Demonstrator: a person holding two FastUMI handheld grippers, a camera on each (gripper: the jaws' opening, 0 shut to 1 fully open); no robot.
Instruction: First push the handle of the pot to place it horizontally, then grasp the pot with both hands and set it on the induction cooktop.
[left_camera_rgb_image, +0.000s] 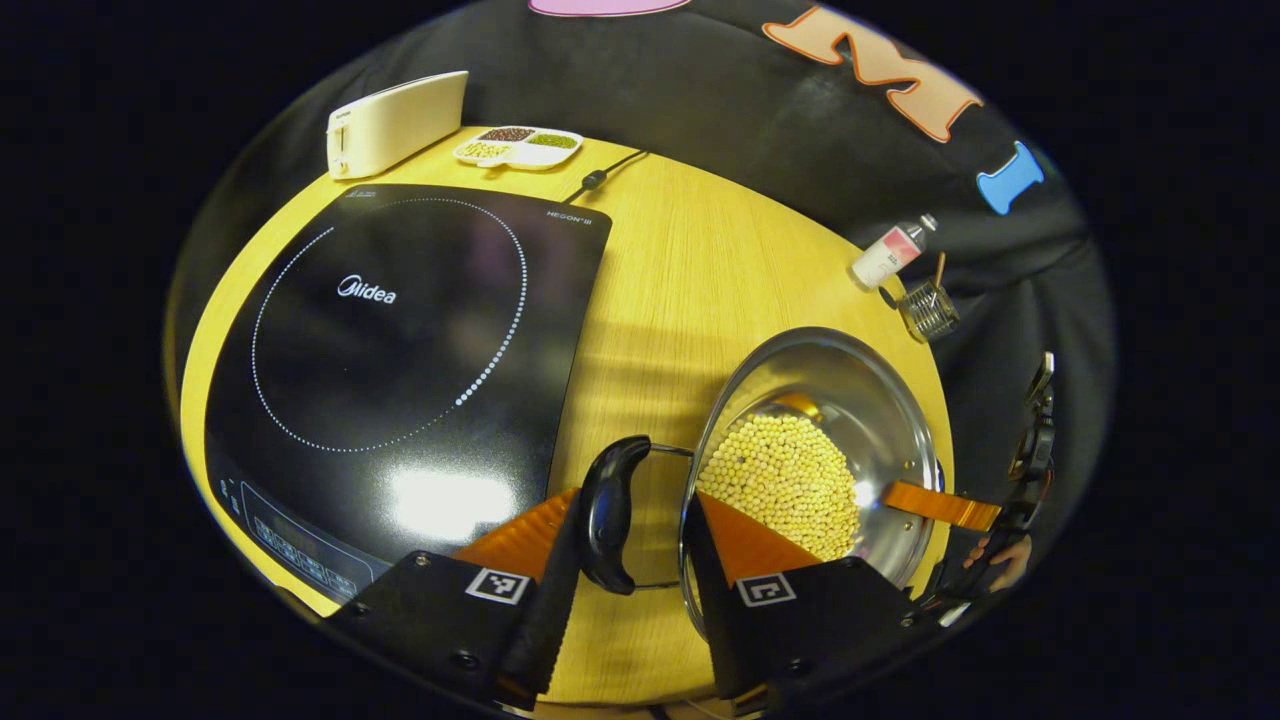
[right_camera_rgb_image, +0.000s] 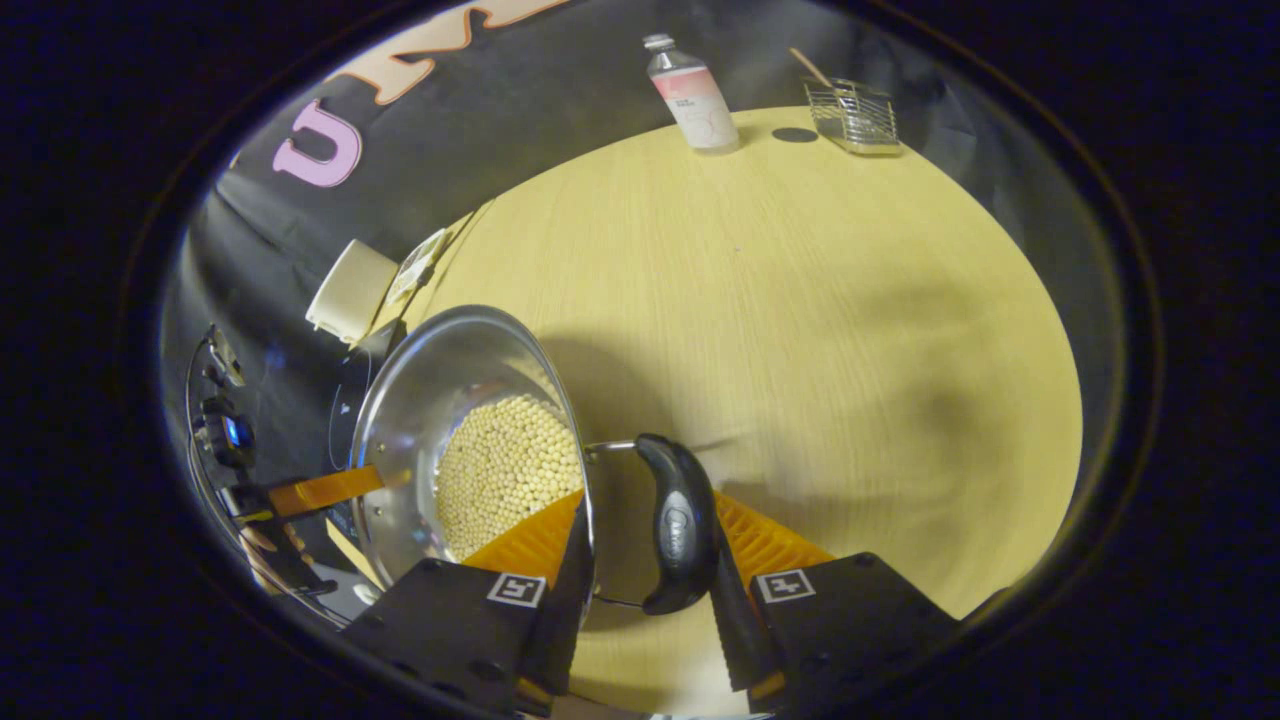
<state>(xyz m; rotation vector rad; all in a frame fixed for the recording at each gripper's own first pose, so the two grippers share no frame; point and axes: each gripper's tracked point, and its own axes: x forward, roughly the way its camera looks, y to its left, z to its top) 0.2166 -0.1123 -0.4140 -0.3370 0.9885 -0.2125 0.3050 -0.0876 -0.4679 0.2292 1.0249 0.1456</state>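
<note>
Currently the steel pot (left_camera_rgb_image: 850, 400), loaded with pale beans (left_camera_rgb_image: 785, 480), sits on the yellow table (left_camera_rgb_image: 680, 280) just beside the induction cooktop (left_camera_rgb_image: 400, 340). The left gripper (left_camera_rgb_image: 640, 560) has its jaws around one black side handle (left_camera_rgb_image: 606, 512); the right gripper (right_camera_rgb_image: 645, 570) has its jaws around the opposite handle (right_camera_rgb_image: 677, 522). Whether either pair presses firmly cannot be told. Hazards, as judged:
- Uneven lift: the pot would tilt and spill beans.
- Loose grip: each handle hangs on a thin wire loop and may swivel or slip.
- Low carry: the base may strike the cooktop edge.
</note>
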